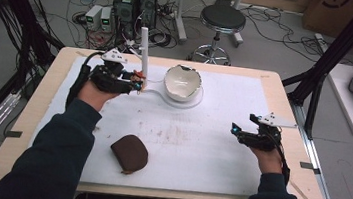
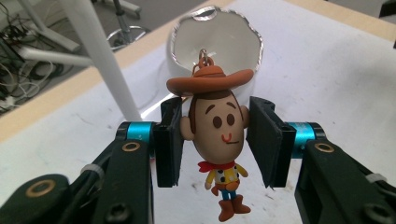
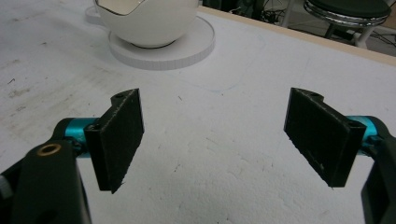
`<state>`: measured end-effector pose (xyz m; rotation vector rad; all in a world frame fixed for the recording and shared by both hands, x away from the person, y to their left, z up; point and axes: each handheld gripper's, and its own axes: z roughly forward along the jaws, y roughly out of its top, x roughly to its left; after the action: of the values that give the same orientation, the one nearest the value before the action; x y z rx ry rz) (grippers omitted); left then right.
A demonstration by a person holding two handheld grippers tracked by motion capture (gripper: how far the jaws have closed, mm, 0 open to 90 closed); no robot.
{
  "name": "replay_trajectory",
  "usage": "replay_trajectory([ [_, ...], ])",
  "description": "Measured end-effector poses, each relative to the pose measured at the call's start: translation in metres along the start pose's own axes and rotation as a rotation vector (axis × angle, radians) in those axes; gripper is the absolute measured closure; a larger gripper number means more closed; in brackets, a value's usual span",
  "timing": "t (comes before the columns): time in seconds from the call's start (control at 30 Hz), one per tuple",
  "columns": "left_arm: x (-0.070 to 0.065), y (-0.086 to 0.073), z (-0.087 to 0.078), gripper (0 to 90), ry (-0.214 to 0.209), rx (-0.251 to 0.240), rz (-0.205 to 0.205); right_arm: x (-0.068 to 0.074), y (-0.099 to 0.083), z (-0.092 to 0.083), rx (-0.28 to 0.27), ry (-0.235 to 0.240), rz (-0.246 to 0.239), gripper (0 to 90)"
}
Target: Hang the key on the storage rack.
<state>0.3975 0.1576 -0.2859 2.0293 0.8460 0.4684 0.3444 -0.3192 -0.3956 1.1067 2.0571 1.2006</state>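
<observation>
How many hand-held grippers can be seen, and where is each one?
2. The left hand-held gripper is raised beside the white post, holding a cowboy figure. The right hand-held gripper is open over the white mat, near the table's right edge.

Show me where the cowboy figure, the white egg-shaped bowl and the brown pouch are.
cowboy figure (image 2: pixel 217 126): left gripper view, on its face.
white egg-shaped bowl (image 1: pixel 182 83): high view, on its inner wall.
brown pouch (image 1: pixel 129 153): high view, on its top surface.
</observation>
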Motion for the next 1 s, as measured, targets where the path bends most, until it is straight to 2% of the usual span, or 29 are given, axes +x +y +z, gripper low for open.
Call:
replay_trajectory([
  [0.23,0.017,0.029,-0.013,56.3,0.015,-0.047,-0.002,0.000,0.000,0.000,0.000,0.002,0.004,20.2],
  [0.3,0.022,0.035,-0.013,56.3,0.013,-0.057,-0.009,0.000,0.000,0.001,-0.001,0.004,0.005,20.2],
  [0.4,0.030,0.043,-0.009,56.3,0.019,-0.047,-0.014,0.000,0.000,0.001,0.000,0.005,0.001,20.3],
  [0.63,0.043,0.052,0.002,56.3,0.046,-0.045,-0.048,-0.002,-0.002,0.002,0.005,0.005,0.005,20.2],
  [0.87,0.045,0.060,0.005,56.2,0.042,-0.059,-0.054,-0.003,-0.003,0.003,0.018,0.016,0.000,20.3],
  [1.0,0.050,0.060,0.010,56.2,0.064,-0.050,-0.074,-0.003,-0.003,0.003,0.014,0.015,0.002,20.3],
])
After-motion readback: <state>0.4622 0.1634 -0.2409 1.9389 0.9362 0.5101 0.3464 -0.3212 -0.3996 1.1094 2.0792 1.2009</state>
